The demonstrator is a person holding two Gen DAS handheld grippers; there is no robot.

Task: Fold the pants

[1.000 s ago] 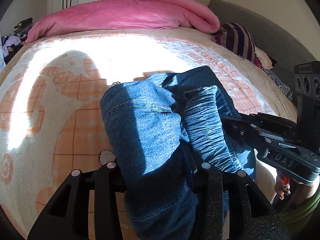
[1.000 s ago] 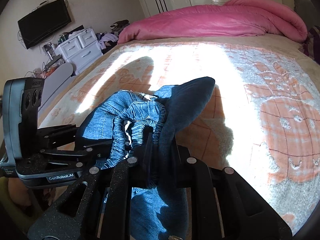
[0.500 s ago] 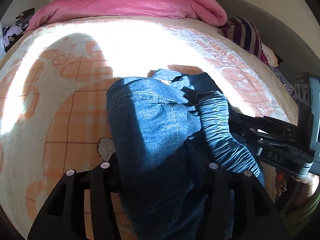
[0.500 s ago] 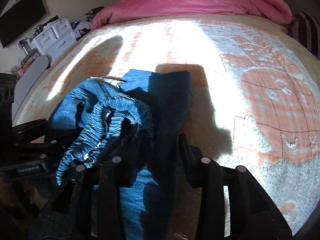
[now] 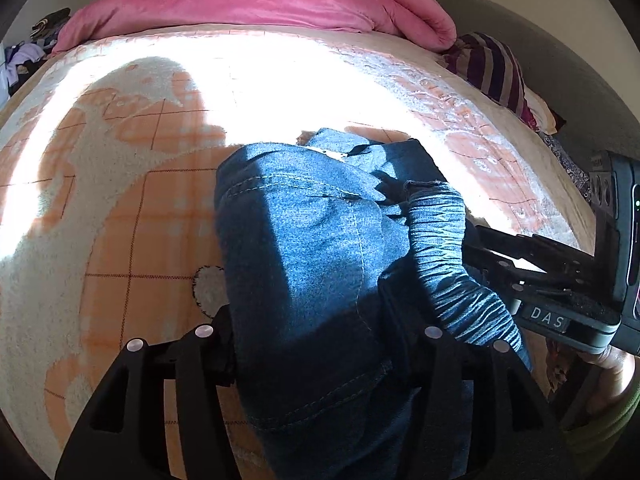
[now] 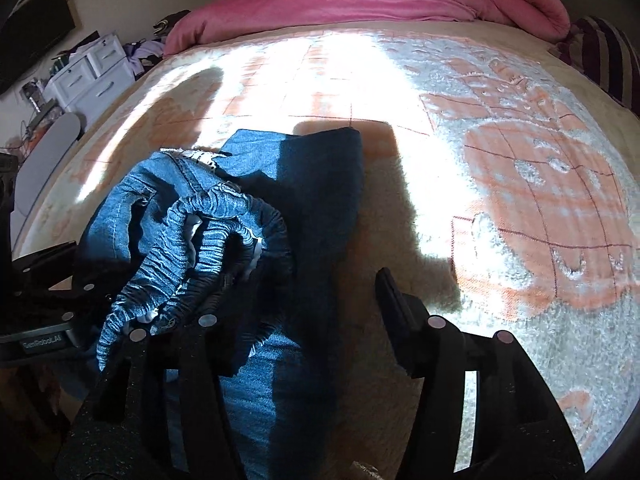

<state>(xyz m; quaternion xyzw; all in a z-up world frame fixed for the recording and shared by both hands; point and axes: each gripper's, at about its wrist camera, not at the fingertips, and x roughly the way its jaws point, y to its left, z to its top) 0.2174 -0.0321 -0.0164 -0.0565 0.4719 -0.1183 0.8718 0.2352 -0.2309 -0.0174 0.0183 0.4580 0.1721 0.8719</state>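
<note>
The blue denim pants lie in a folded bundle on the orange-and-white blanket, their gathered elastic waistband on top. My left gripper straddles the near end of the bundle. Its jaws are opening, and denim fills the gap between them. In the right wrist view the pants rest flat, and my right gripper is also opening around them. Cloth lies against its left finger, while bare blanket shows beside its right finger. Each gripper appears at the edge of the other's view.
A pink duvet is heaped along the far side of the bed. A striped pillow sits by the grey headboard. White drawers and piled clothes stand past the bed's left edge. Sunlit blanket stretches right of the pants.
Both grippers have sunk toward the bed and their jaws have spread. The right one was shut on a raised fold of the pants; that fold now lies flat.
</note>
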